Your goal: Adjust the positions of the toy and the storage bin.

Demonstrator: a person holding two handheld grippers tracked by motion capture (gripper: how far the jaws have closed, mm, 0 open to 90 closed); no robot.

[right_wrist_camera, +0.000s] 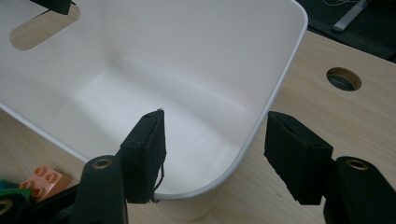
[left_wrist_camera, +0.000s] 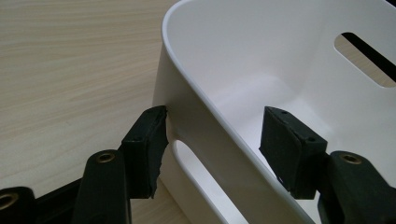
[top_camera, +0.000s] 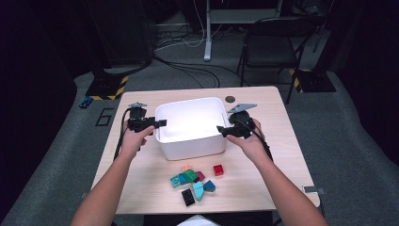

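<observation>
**Two grippers astride the side walls of a white bin**

A smooth, glossy white plastic bin (top_camera: 192, 126), rectangular with rounded corners and an oblong handle slot in each short wall, stands near the middle of a pale wood-grain laminate table (top_camera: 263, 155), closer to its far edge. The left gripper (left_wrist_camera: 212, 140), with matte black, block-shaped rubbery pads, straddles the bin's left wall just above the slot: one pad lies against or just beside the outer face, the other stands apart inside the bin, so the jaws are spread, not pinching. The right gripper (right_wrist_camera: 215, 149) straddles the opposite rim at a rounded corner; both pads stand clear of the wall, jaws spread wide. A heap of studded plastic building bricks (top_camera: 194, 182) in green, teal, pink, orange and black lies near the table's near edge, a red brick (top_camera: 218, 170) just to its right. A round cable hole (right_wrist_camera: 343, 78) pierces the tabletop beyond the bin.
</observation>
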